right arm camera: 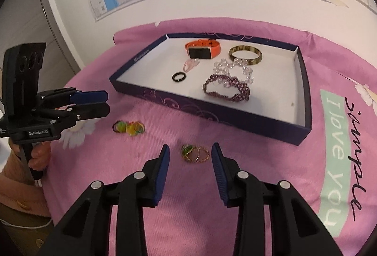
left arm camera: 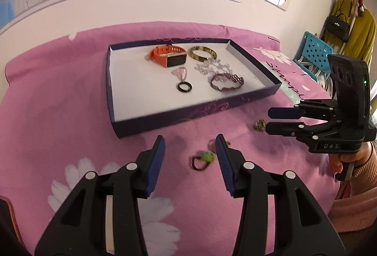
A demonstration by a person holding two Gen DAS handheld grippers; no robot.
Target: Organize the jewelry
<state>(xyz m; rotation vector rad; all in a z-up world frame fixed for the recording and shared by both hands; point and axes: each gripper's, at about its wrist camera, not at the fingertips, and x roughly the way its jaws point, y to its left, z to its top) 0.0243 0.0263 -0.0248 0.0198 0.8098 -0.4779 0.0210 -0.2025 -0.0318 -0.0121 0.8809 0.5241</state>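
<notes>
Now both grippers hang over the pink blanket, and each one is wide open and holds nothing. The right gripper has the little gold rings lying right between its tips on the blanket. The left gripper has the green hair tie between its tips too. The box sits just past them and already holds the orange watch, a bangle, a black ring and a purple bracelet. To do it well, I think each one should go down low, squeeze slowly so the tiny things do not slip, then lift them over the box wall
</notes>
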